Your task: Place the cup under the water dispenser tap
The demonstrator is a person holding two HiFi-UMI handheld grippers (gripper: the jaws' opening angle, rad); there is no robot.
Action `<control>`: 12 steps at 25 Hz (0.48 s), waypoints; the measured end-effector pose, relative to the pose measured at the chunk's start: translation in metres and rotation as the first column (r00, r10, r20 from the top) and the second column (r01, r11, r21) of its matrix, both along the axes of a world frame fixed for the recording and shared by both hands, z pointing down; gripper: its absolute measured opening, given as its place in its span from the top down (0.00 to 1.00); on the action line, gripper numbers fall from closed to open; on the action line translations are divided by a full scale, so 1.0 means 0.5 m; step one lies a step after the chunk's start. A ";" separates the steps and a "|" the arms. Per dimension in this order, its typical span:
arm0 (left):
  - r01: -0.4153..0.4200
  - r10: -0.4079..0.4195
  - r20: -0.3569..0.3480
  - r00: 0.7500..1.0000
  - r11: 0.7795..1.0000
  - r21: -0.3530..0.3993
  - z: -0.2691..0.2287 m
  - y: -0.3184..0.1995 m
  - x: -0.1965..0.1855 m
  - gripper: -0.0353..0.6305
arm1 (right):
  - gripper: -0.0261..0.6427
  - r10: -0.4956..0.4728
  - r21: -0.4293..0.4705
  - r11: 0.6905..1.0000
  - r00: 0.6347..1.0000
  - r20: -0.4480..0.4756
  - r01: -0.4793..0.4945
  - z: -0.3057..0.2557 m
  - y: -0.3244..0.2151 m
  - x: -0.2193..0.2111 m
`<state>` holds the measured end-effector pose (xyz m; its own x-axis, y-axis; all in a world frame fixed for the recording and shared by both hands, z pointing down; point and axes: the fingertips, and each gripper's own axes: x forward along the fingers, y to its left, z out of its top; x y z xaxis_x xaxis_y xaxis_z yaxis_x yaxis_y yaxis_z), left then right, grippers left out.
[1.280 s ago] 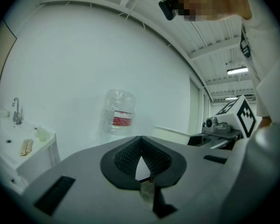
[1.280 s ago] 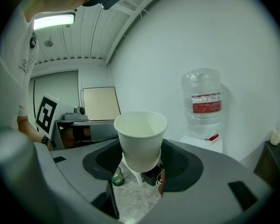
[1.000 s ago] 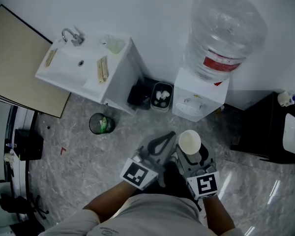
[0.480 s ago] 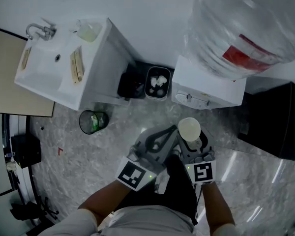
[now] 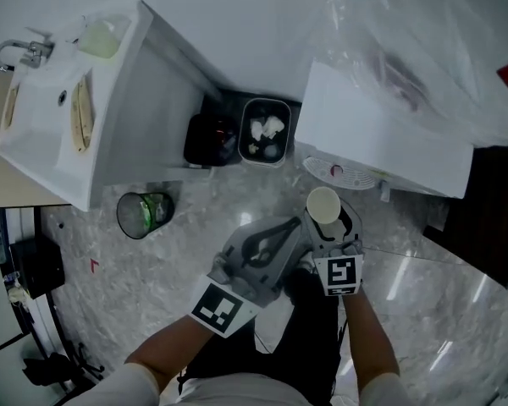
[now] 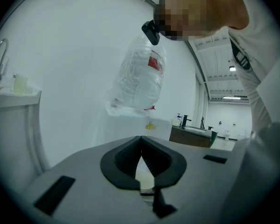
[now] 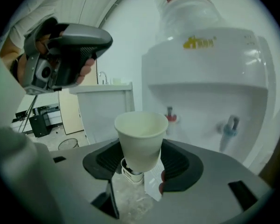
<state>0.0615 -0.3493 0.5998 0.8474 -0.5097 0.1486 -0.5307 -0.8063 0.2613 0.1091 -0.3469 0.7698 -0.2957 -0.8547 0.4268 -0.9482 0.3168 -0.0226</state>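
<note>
A white paper cup (image 5: 323,205) stands upright between the jaws of my right gripper (image 5: 327,218), which is shut on it. In the right gripper view the cup (image 7: 141,141) sits level with the white water dispenser (image 7: 210,92), a short way in front of its red tap (image 7: 170,116) and blue tap (image 7: 230,125). From above, the dispenser's drip tray (image 5: 339,172) lies just beyond the cup, under the big water bottle (image 5: 423,32). My left gripper (image 5: 295,225) hangs beside the cup on its left, shut and empty (image 6: 141,141).
A white sink cabinet (image 5: 68,117) stands at the left. Between it and the dispenser are a black bag (image 5: 210,138) and a small bin of white rubbish (image 5: 262,138). A mesh waste basket (image 5: 144,212) sits on the marble floor. A dark cabinet (image 5: 491,218) flanks the dispenser's right.
Both grippers and the head have sunk low and come closer to the dispenser, which now fills more of the view. The cup has stayed in the right gripper.
</note>
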 end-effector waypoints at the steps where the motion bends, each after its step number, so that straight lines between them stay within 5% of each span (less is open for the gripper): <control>1: -0.002 0.002 0.003 1.000 1.000 -0.005 0.022 -0.003 0.000 0.94 | 0.56 0.013 -0.018 1.000 1.000 -0.006 -0.013 0.039 -0.006 0.008; 12: 0.008 -0.007 0.029 1.000 0.999 -0.040 0.145 -0.014 -0.009 0.94 | 0.56 0.072 -0.059 0.995 0.992 -0.101 -0.079 0.265 -0.106 0.068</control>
